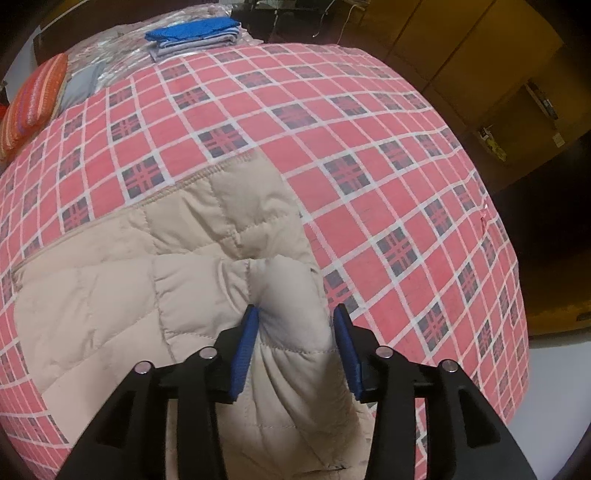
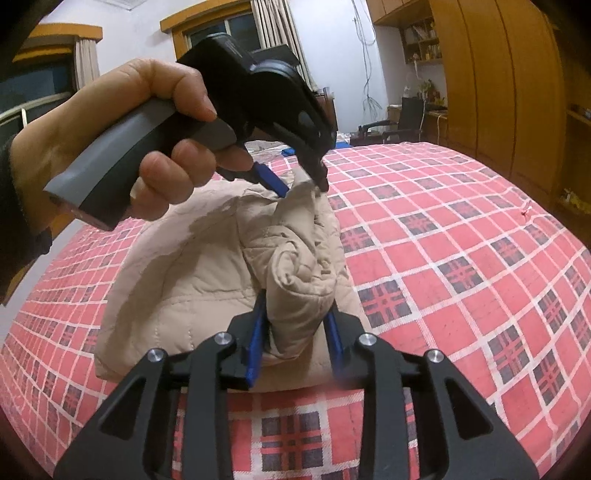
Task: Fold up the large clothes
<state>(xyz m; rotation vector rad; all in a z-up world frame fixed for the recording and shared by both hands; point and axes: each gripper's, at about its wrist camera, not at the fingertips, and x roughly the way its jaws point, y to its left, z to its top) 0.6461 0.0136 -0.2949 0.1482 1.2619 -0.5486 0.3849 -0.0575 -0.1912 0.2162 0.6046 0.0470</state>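
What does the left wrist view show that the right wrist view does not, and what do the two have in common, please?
Only the left wrist view shows the striped orange cushion and a clear look at the folded blue and grey clothes. Only the right wrist view shows the hand holding the left gripper, the curtained windows and the chair. Both show the beige quilted jacket on the red plaid bedsheet, pinched by both grippers.

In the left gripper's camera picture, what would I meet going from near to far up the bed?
Left gripper closed on the beige jacket → bare checked bedspread → stack of folded blue and grey clothes.
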